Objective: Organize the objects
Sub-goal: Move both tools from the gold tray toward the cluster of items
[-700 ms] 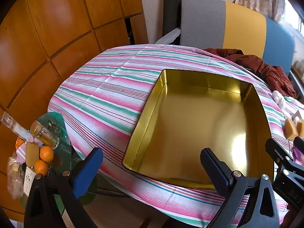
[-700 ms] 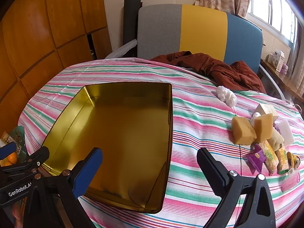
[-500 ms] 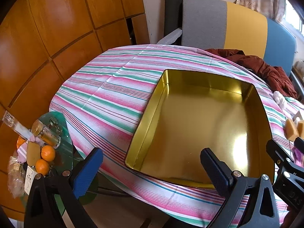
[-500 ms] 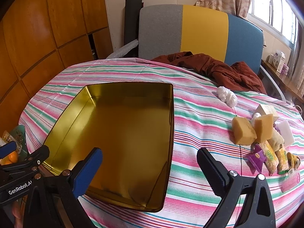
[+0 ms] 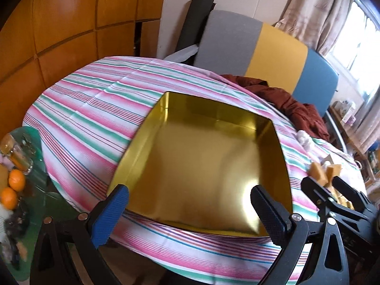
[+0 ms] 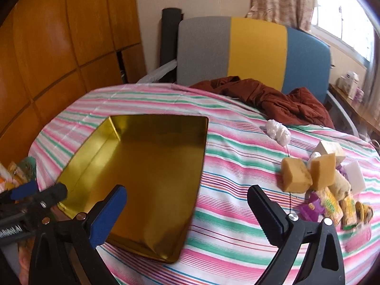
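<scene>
An empty gold tin tray point(image 5: 166, 109) point(image 6: 156, 118) lies on the striped tablecloth. My left gripper point(image 5: 190, 199) hovers over the tray's near edge, open, nothing between its fingers. My right gripper point(image 6: 187, 197) hangs above the tray's right rim, also open and empty; it shows too in the left wrist view point(image 5: 332, 185). To the right lies a pile of small items: two yellow sponges point(image 6: 306, 173), a white block point(image 6: 353, 175), snack packets point(image 6: 332, 204), a purple packet point(image 6: 311, 209), a cream box point(image 6: 330, 148) and a crumpled white plastic bag point(image 6: 277, 131).
A brown garment point(image 6: 273, 99) lies at the table's far edge against a grey, yellow and blue chair back point(image 6: 256, 52). A green side table point(image 5: 21, 166) with oranges point(image 5: 13, 185) and a glass jar stands low on the left. Wooden panels line the left wall.
Both grippers have lifted and pulled back a little, so the tray and table look smaller and farther. Both stay wide open; nothing on the table has moved.
</scene>
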`<state>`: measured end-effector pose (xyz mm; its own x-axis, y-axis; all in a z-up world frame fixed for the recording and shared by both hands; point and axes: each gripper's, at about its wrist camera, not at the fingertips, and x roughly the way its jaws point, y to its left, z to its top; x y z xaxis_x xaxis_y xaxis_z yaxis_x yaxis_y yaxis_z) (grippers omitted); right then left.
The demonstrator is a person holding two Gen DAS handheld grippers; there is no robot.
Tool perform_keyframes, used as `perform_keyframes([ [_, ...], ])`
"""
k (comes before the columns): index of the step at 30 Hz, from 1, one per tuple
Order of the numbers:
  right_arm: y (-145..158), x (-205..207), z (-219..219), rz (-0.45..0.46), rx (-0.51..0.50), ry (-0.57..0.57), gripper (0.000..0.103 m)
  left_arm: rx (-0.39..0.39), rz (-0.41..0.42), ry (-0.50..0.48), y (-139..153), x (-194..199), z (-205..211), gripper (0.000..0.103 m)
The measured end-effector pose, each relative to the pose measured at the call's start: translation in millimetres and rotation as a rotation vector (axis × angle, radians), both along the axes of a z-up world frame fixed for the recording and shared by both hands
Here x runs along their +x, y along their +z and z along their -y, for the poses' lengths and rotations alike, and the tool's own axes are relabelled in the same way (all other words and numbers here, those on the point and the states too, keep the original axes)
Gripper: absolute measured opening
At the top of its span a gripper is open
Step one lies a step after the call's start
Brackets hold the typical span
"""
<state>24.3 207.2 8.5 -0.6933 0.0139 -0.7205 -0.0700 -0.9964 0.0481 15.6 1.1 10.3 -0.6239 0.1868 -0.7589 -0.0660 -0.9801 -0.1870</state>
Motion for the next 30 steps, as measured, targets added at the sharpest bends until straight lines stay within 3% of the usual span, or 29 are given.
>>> perform_keyframes([
  [6, -11, 26, -47, 0.009, -0.044, -0.089, 0.100, -0.046, 0.008, -0.098, -4, 7, -40, 0.103],
  [11, -23, 57, -96, 0.006, -0.005, -0.183, 0.090, -0.014, 0.058, -0.228, -10, 13, -78, 0.103],
  [17, -28, 121, -172, -0.074, 0.053, -0.460, 0.084, 0.036, 0.093, -0.346, -13, 23, -123, 0.103],
  [23, -36, 179, -238, -0.151, 0.078, -0.715, 0.082, 0.121, 0.157, -0.395, -20, 29, -160, 0.103],
  [26, -55, 186, -265, -0.109, 0.017, -0.757, 0.080, 0.127, 0.212, -0.444, -28, 29, -180, 0.103],
  [28, -70, 185, -280, -0.094, -0.030, -0.748, 0.069, 0.133, 0.224, -0.463, -31, 32, -191, 0.103],
  [30, -78, 185, -287, -0.079, -0.056, -0.728, 0.067, 0.130, 0.220, -0.480, -31, 36, -200, 0.103],
])
